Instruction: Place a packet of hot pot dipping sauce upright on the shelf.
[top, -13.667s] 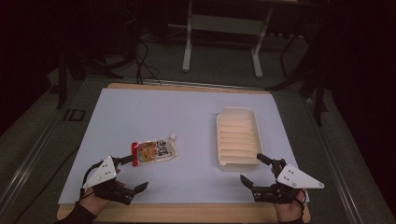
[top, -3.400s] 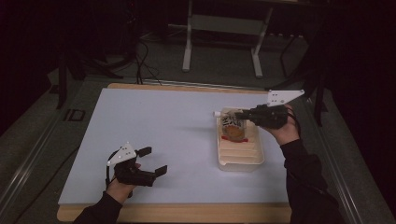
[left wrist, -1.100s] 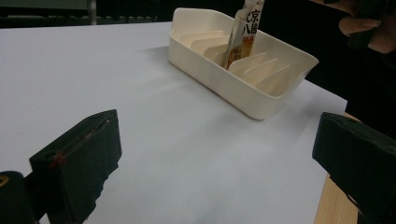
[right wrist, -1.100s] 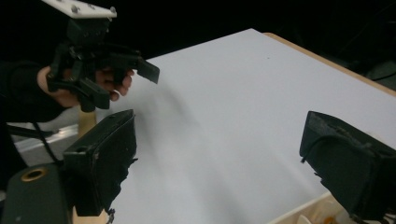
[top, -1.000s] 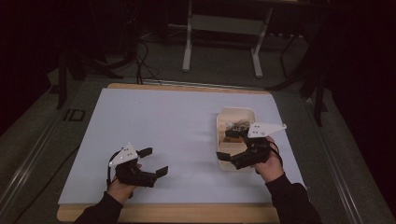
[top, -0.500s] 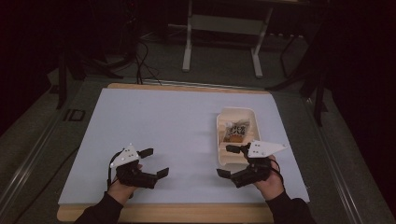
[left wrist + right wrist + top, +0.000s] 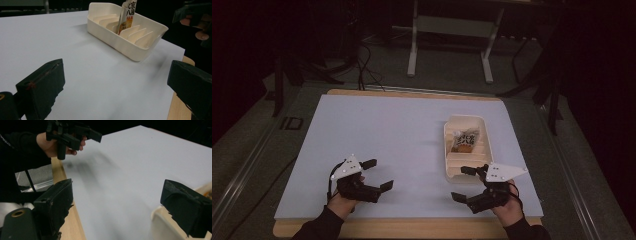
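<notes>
Glossy printed packet [image 7: 464, 140] stands among ribs of cream plastic tray [image 7: 451, 159].

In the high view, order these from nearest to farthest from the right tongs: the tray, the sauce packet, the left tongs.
1. Tray: its near end lies just beside the right tongs.
2. Sauce packet: standing farther up in the tray.
3. Left tongs: across the table, at the left.

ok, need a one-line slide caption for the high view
Packet standing in the slotted tray; left gripper and right gripper both open at the table's near edge.
</notes>
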Motion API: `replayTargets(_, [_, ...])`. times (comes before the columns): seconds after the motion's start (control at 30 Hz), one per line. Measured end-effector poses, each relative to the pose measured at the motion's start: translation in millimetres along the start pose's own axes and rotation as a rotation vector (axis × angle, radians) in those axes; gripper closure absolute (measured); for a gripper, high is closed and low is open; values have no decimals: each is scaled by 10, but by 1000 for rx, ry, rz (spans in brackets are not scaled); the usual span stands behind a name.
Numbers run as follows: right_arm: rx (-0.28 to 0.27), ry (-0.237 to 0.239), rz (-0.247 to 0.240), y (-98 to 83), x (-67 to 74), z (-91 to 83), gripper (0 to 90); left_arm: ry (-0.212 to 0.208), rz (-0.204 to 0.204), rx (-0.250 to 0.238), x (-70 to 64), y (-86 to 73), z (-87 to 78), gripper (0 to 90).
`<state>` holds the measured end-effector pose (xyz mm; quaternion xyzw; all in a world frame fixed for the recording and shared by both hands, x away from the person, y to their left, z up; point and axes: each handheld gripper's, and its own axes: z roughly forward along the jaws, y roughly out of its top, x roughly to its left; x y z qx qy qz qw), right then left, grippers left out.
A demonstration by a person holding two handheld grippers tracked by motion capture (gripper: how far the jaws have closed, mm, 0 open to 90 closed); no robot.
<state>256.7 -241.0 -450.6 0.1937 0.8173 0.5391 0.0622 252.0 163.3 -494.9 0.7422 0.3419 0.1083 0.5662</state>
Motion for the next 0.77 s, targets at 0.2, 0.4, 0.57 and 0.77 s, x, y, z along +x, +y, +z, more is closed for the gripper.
replayTargets(0.2, [-3,-25,2,-115,-4,-130,109,8,27,-3,-12,5,-11,17])
replayTargets(0.4, [-38,-76,40,-205,-105,-244,109,14,19,-8,5,-2,-20,17])
replayTargets(0.57, [-77,-95,35,-205,-134,-275,110,11,15,-4,12,-13,-10,17])
replayTargets(0.77, [-81,-109,15,-205,-133,-274,110,5,20,7,5,-23,1,17])
